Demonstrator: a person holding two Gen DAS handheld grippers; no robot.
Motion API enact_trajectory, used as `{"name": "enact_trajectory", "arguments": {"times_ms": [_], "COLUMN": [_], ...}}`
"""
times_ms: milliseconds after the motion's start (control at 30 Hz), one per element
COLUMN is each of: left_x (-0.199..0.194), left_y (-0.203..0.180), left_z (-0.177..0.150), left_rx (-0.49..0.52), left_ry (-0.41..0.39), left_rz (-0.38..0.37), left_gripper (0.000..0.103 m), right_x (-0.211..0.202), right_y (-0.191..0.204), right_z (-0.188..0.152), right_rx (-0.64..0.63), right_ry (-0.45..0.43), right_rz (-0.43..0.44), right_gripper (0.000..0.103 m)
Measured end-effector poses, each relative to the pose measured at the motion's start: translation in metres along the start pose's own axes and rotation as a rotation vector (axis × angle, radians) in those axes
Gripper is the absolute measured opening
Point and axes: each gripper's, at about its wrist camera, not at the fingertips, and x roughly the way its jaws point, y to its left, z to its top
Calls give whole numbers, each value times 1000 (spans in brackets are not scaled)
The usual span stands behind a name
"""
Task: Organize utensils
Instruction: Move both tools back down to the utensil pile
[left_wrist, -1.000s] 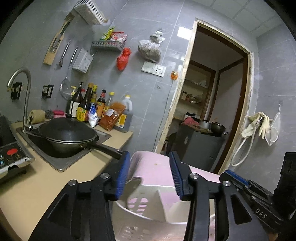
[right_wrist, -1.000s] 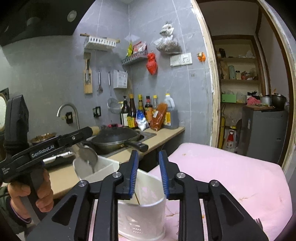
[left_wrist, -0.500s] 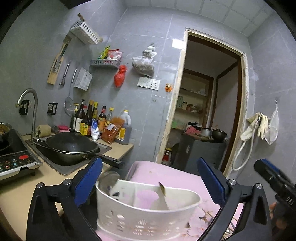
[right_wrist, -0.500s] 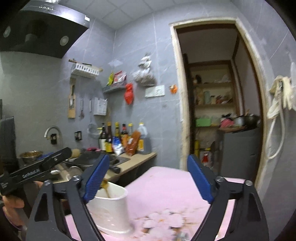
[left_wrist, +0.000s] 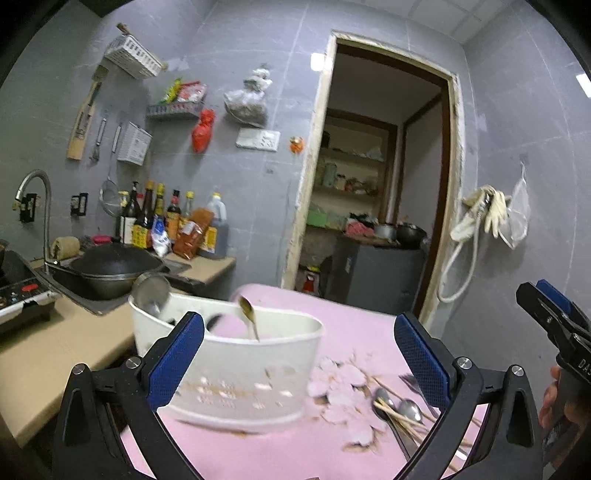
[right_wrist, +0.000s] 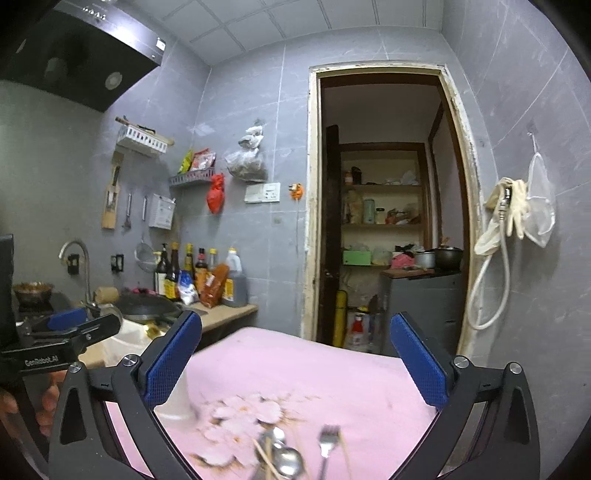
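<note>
A white utensil caddy (left_wrist: 236, 362) stands on the pink cloth (left_wrist: 277, 443), with a metal ladle (left_wrist: 151, 291) and a brownish spoon (left_wrist: 248, 314) upright inside. My left gripper (left_wrist: 297, 325) is open wide just short of the caddy and touches nothing. Loose spoons (left_wrist: 402, 408), chopsticks (left_wrist: 424, 417) and a fork (left_wrist: 410, 382) lie on the cloth to the caddy's right. My right gripper (right_wrist: 295, 321) hangs above those spoons (right_wrist: 284, 458) and the fork (right_wrist: 327, 437), its jaws opening with nothing between them. The caddy (right_wrist: 173, 398) shows behind its left finger.
A beige counter (left_wrist: 55, 354) on the left carries a black wok (left_wrist: 110, 269) in the sink, sauce bottles (left_wrist: 173, 229) and an induction cooker (left_wrist: 22, 299). Behind the table are a doorway (right_wrist: 384, 206) and a grey cabinet (left_wrist: 376, 273). A hose and gloves (right_wrist: 506, 210) hang right.
Both grippers let go of the caddy, opened wide and drew back from it. The right wrist view swung right, so the loose cutlery now lies below it.
</note>
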Motion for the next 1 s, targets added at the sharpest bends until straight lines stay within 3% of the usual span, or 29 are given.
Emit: {"name": "enact_trajectory", "arguments": {"times_ms": [300, 567, 800, 933, 1000], "left_x": [19, 49, 82, 98, 104], "left_y": [-31, -58, -68, -69, -71], "left_z": [-26, -43, -64, -77, -82], "left_rx": [8, 43, 74, 73, 73], "left_ry": [184, 355, 529, 615, 651], "left_rz": [-105, -144, -157, -188, -202], "left_gripper": [101, 101, 99, 79, 70], "right_x": [-9, 8, 28, 39, 43], "right_y": [-29, -53, -66, -71, -71], "right_z": [-24, -49, -73, -86, -91], "right_rx": [-27, 1, 12, 10, 9], "right_ry": [102, 277, 445, 534, 567], "right_rz": [-53, -76, -66, -44, -32], "right_gripper": [103, 101, 73, 57, 54]}}
